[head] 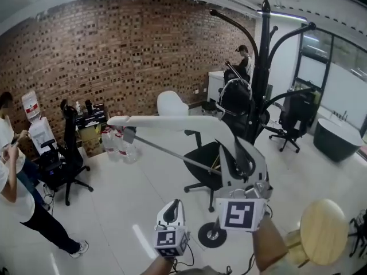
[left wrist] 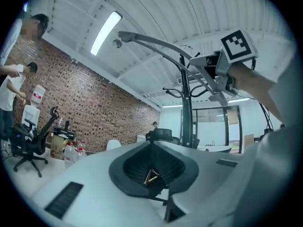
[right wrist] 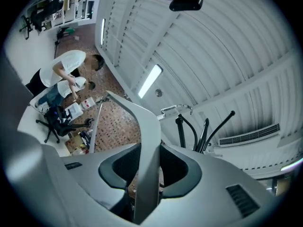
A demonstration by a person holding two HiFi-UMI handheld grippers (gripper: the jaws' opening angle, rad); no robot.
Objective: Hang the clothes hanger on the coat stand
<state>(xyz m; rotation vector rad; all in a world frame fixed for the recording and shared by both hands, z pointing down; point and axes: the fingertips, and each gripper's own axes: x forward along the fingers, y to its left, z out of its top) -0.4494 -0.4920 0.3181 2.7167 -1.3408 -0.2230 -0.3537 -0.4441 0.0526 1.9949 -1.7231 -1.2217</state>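
Currently, right tongs point(head: 241, 153): clenching the white clothes hanger point(head: 172, 121) by one arm, holding it up high.
Hanger: stretching out ahead and to the left of the right tongs, its metal bar slanting beneath.
Coat stand point(head: 262, 67): standing just beyond the right tongs. I cannot tell whether the hanger is touching it.
Left tongs point(head: 172, 206): hovering lower, left of the right tongs, jaws pressing together, empty.
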